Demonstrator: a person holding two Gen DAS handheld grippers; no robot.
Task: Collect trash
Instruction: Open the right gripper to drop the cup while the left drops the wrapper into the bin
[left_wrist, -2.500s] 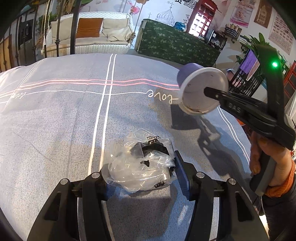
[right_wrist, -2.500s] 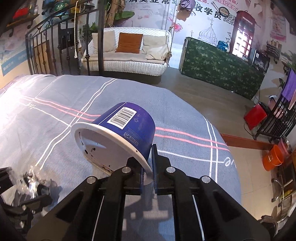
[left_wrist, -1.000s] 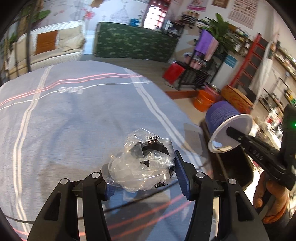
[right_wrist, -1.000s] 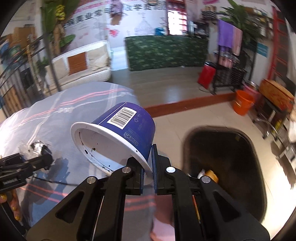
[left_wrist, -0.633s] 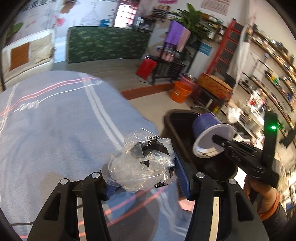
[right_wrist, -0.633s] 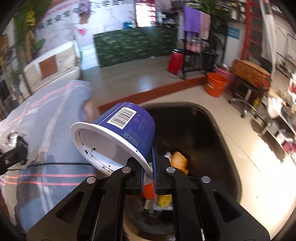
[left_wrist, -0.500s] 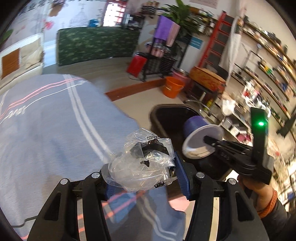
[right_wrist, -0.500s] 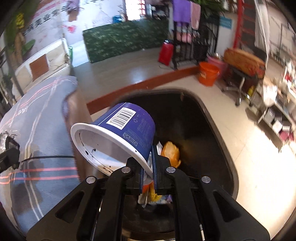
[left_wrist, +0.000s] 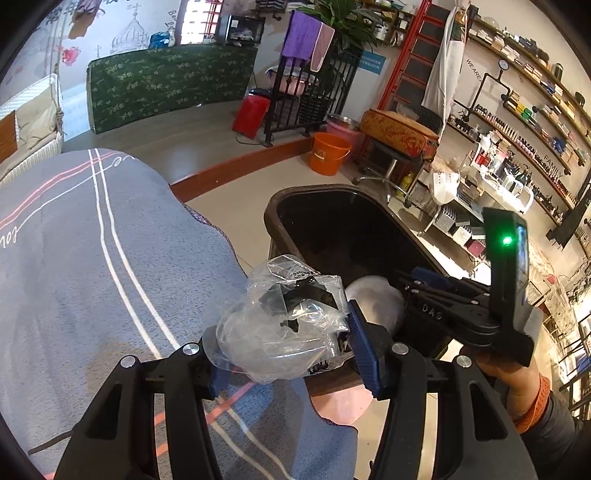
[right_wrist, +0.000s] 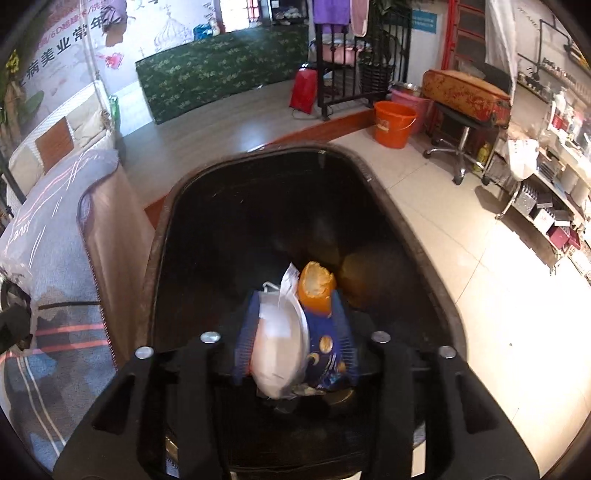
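Note:
My left gripper is shut on a crumpled clear plastic wrapper and hovers at the near rim of a black trash bin. My right gripper points down into the same bin, and its jaws are opening. The blue cup with a white mouth has come off the pads and tips downward between the spread fingers. In the left wrist view the cup shows as a pale disc inside the bin, beside the right gripper. An orange scrap and other litter lie in the bin.
The bed under a grey striped cover borders the bin on the left. An orange bucket, a stool with a patterned case and shelving stand on the tiled floor beyond. A person's hand holds the right gripper.
Both grippers swung from the bed to over the bin. The right jaws, clamped on the cup's rim before, have spread and the cup has dropped from them. The left grip is unchanged.

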